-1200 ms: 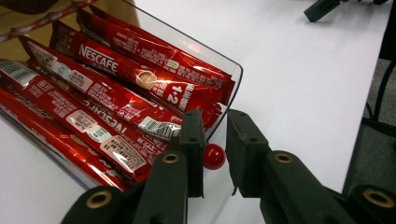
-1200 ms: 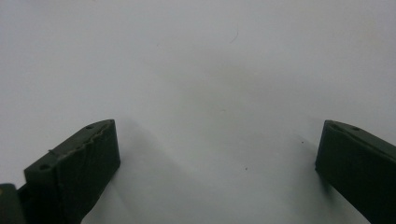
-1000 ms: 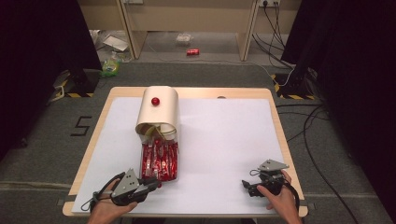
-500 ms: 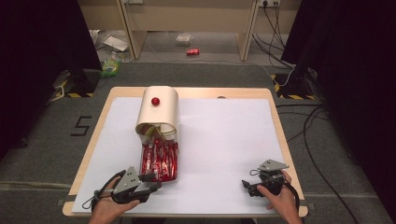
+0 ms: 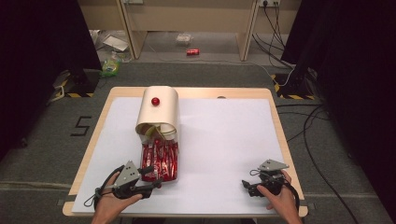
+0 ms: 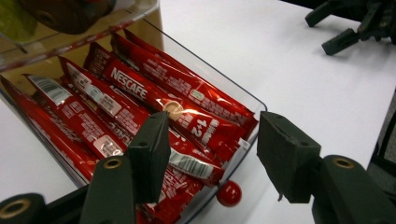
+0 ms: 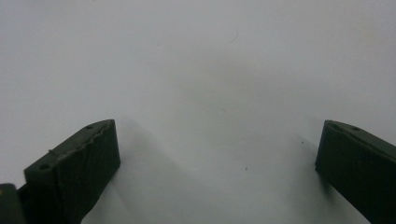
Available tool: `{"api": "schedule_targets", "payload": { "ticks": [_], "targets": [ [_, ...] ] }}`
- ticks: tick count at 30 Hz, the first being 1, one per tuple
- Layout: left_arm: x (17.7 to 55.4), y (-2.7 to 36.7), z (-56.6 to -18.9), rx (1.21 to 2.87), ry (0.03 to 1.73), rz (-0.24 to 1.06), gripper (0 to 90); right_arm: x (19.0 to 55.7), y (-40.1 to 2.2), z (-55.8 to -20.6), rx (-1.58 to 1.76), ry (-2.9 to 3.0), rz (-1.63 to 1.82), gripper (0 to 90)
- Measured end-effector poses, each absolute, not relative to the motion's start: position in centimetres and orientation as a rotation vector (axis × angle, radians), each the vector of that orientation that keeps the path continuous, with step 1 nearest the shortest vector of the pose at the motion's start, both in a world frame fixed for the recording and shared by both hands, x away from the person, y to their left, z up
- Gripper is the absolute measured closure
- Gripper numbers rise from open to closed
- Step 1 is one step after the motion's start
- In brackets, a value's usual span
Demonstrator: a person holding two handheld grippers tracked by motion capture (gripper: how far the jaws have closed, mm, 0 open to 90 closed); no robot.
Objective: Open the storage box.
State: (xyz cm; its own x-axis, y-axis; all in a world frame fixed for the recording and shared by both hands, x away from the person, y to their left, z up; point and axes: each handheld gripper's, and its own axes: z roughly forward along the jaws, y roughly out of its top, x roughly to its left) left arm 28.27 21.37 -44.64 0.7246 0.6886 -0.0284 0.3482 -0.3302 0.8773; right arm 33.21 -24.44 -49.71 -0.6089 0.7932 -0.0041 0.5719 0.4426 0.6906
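Note:
A cream box (image 5: 159, 112) with a rounded top and a red knob (image 5: 155, 101) stands at the table's back left. Its clear drawer (image 6: 252, 105) is pulled out toward me, full of red Nescafe sachets (image 6: 154, 88) (image 5: 160, 157). My left gripper (image 5: 156, 184) (image 6: 212, 140) sits at the drawer's near end. Its jaws have just been opening and stand apart on either side of the drawer's small red knob (image 6: 229, 192), without pressing on it. My right gripper (image 5: 246, 186) (image 7: 217, 140) rests open on the white table at the front right, holding nothing.
A white sheet (image 5: 224, 140) covers the wooden table (image 5: 196, 92). The right gripper (image 6: 345, 28) appears far off in the left gripper view. On the floor behind the table lie a red can (image 5: 192, 52) and some litter (image 5: 110, 67). Cables (image 5: 308, 126) run at the right.
The left gripper's jaws have spread apart at the drawer's front knob, letting go of it. The drawer and the right gripper have stayed where they were.

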Motion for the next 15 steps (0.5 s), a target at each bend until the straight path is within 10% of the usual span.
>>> {"api": "schedule_targets", "payload": {
  "ticks": [15],
  "targets": [
    [29.6,20.3,-44.2,1.89,0.921,0.454,44.5,33.2,-24.4,-49.7,1.166,2.371,0.949,0.3]
  ]
}}
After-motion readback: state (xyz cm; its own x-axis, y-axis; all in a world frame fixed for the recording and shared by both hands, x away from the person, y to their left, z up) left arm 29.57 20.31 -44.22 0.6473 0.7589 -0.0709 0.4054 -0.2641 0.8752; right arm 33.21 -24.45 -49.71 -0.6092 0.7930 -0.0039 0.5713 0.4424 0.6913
